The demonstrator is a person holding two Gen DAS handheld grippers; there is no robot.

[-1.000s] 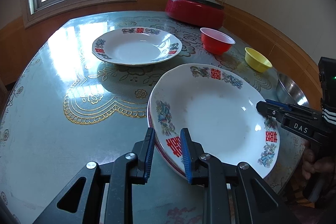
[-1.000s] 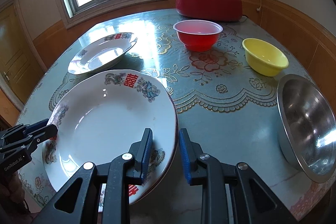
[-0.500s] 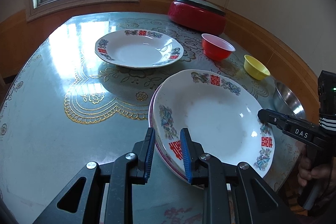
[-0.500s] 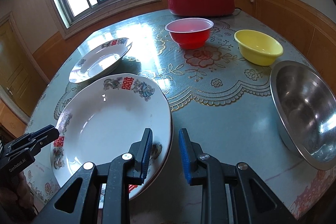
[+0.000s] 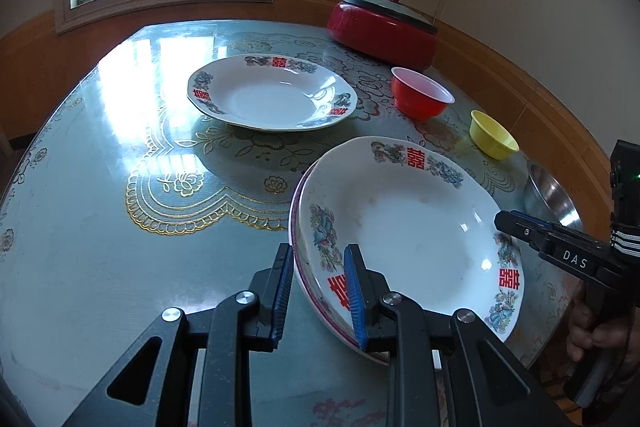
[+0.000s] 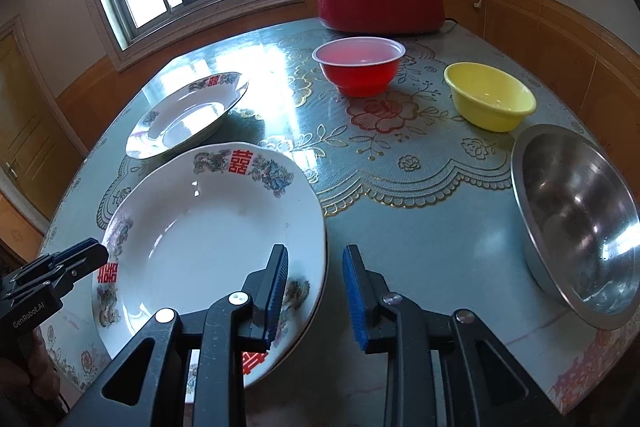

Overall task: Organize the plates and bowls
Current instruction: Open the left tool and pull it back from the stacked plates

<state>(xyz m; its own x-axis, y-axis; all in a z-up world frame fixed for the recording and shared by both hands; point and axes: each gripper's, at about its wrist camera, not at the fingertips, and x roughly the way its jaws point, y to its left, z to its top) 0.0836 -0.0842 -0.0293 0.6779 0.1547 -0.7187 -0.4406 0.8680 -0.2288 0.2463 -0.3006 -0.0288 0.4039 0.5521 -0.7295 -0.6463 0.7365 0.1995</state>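
Plates (image 5: 400,227) stacked at the counter's (image 5: 100,207) near edge could slide off (both jaws gape around the rims, gripping nothing).

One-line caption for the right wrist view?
Open right gripper at stacked plates' rim; red, yellow, steel bowls beyond.

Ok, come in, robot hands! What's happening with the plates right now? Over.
Left gripper open, straddling the near plate stack's rim. Right gripper open at its opposite edge. Far plate unstacked. Nothing blocking.
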